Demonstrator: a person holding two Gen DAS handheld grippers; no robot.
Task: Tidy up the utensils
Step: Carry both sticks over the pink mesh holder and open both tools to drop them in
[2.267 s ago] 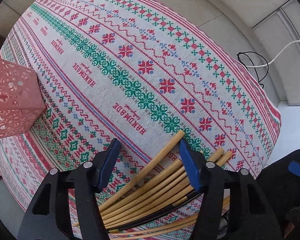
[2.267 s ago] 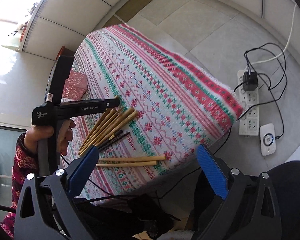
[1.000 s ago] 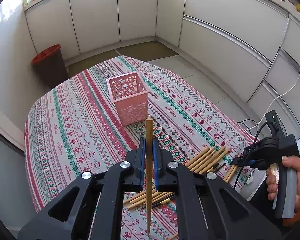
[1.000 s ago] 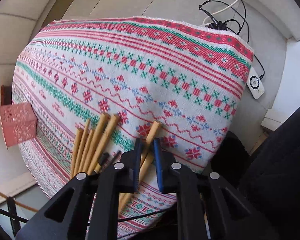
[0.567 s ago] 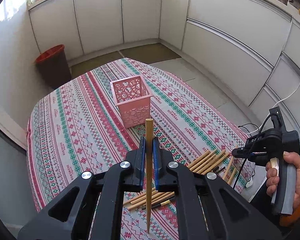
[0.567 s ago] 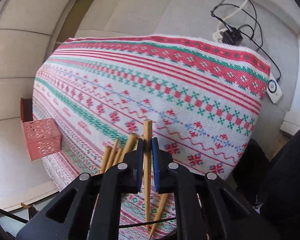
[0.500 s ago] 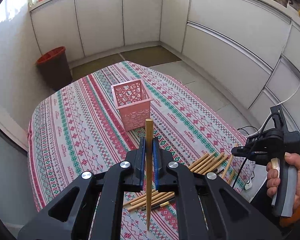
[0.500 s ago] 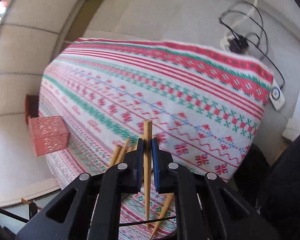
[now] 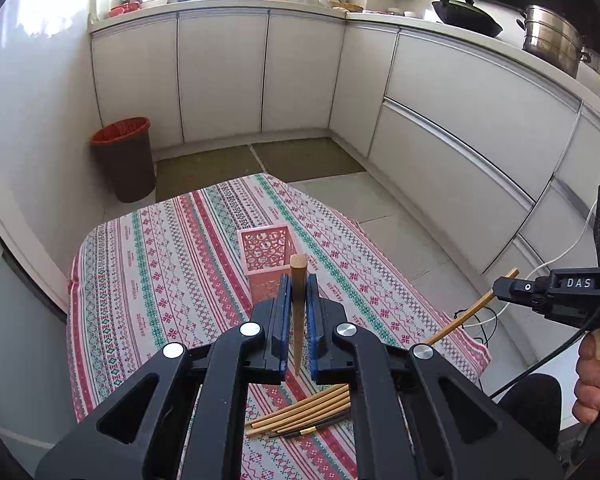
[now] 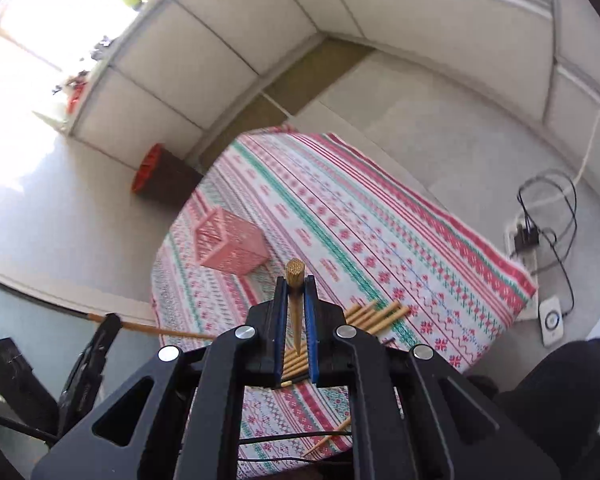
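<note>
Nearest in the left wrist view, the left gripper (image 9: 299,320) is clamped on one tan bamboo chopstick (image 9: 298,304), blue pads (image 9: 284,316) pressed to either side, thick end up and thin tip hanging down between the jaws. Upright hold prob. meant so it can drop tip-first into a holder. The right gripper (image 10: 296,312) does the same w/ a second bamboo chopstick (image 10: 295,300), jaws together on it, butt end on top.

Just below and beyond the grippers, the loose pile of remaining bamboo chopsticks (image 9: 304,412) lies flat on the red-green-white patterned tablecloth (image 9: 172,272), near the table's close edge, w/ one thin dark stick among them. A stray one sits at the very edge in the right view (image 10: 327,442).

Further out, mid-table, the pink perforated square plastic basket (image 9: 269,254) stands upright, open top, nothing visible inside — likely the target, well apart from the pile. Left chopstick lines up roughly w/ it in view.

Beyond: red-rimmed dark waste bin (image 9: 126,158) on the floor, white kitchen cabinets (image 9: 220,76) behind. Power strip w/ cables (image 10: 526,240) on the floor off the table's right.
</note>
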